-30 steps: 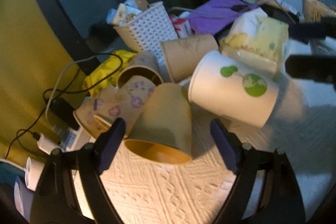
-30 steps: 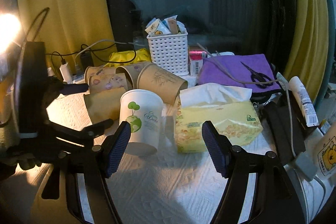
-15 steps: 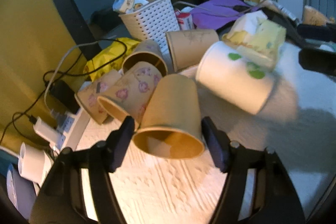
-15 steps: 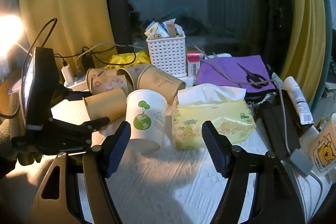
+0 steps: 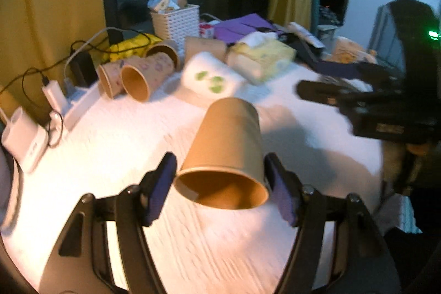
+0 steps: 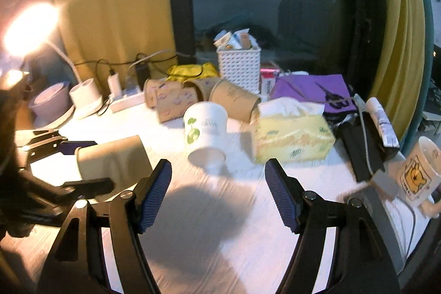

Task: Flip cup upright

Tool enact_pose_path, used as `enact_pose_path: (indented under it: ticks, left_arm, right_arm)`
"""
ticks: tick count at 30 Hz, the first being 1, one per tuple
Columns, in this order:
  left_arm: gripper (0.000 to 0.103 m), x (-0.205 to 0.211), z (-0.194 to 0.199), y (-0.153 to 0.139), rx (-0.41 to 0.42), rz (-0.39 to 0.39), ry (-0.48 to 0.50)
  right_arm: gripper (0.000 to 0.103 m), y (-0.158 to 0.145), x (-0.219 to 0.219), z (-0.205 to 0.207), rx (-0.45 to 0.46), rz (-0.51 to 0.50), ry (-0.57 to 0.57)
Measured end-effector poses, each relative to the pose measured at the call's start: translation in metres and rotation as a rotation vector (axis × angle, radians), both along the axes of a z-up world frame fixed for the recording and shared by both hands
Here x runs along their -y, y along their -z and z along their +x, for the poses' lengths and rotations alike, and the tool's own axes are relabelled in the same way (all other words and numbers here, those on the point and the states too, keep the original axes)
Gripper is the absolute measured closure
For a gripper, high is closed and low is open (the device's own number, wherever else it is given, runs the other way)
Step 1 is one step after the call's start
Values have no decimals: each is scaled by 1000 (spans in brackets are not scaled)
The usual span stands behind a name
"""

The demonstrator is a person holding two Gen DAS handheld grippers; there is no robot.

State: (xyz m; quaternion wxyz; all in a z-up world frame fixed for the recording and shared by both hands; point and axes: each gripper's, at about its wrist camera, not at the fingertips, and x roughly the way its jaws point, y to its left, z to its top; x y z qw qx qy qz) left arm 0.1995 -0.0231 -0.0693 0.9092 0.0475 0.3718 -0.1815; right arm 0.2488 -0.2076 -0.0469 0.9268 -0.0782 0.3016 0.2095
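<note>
My left gripper (image 5: 220, 183) is shut on a plain tan paper cup (image 5: 228, 145), gripped near its rim, mouth towards the camera, lifted above the white cloth. The same cup (image 6: 113, 159) shows lying sideways in the left gripper (image 6: 80, 161) at the left of the right wrist view. My right gripper (image 6: 217, 189) is open and empty above the cloth. A white cup with green print (image 6: 206, 131) lies on its side ahead of it; it also shows in the left wrist view (image 5: 212, 79).
Several more paper cups (image 5: 137, 73) lie on their sides at the back by a white basket (image 6: 238, 68). A yellow tissue box (image 6: 292, 134), purple cloth (image 6: 311, 90), mug (image 6: 419, 172), lamp (image 6: 27, 26), power strip (image 6: 124, 101) and cables ring the cloth.
My left gripper closed on the tan cup, lifted it from the pile and drew it back towards the near side. The right gripper pulled back slightly and stayed open.
</note>
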Motion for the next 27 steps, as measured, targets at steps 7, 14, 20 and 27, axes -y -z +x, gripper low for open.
enact_pose_path:
  ticks: [7,14,20,27]
  left_arm:
    - [36,4,-55,10,-52,-71,89]
    - [36,10,-70,29,-114,-77,131]
    - [30,1,-72,30,-118,-86,102]
    - [8,-14,-90,29,-122,-63,29]
  right_arm:
    - [30,26,-11,-31,-92,-53,-40]
    - [30,46,-18,-48,-150,-104,-93]
    - [30,53,-25,-51,-171,-134,-143]
    - [30,53,-36,-68,-180,-174,-204]
